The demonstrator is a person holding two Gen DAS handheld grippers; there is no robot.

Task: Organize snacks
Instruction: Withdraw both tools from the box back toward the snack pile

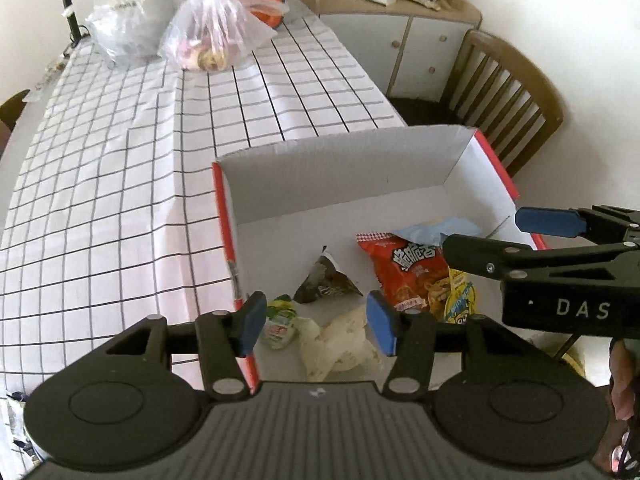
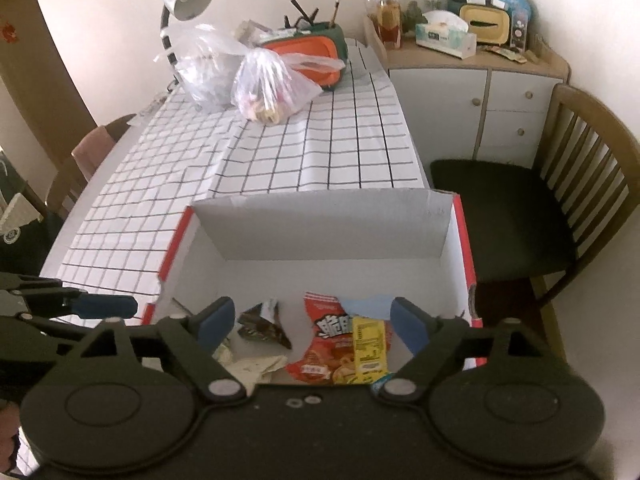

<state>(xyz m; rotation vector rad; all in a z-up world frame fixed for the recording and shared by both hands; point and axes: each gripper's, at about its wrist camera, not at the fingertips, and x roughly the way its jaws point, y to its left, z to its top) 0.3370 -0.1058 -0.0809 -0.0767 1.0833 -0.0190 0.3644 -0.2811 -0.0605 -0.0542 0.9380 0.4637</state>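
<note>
Several snack packets [image 1: 412, 276] lie inside the box [image 1: 320, 172]; the left gripper [image 1: 316, 322] and right gripper [image 2: 312, 320] hover above it, spread, empty. Bagged goods [image 1: 212, 36] beyond the box look unsorted.

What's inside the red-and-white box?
In the box: a red snack bag, a yellow packet on it, a dark triangular packet, pale wrappers, a green-labelled packet. The near corners are hidden by the gripper bodies.

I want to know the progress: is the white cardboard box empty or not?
Not empty. The box holds several snack packets, including a red one, near its front; the back is bare.
</note>
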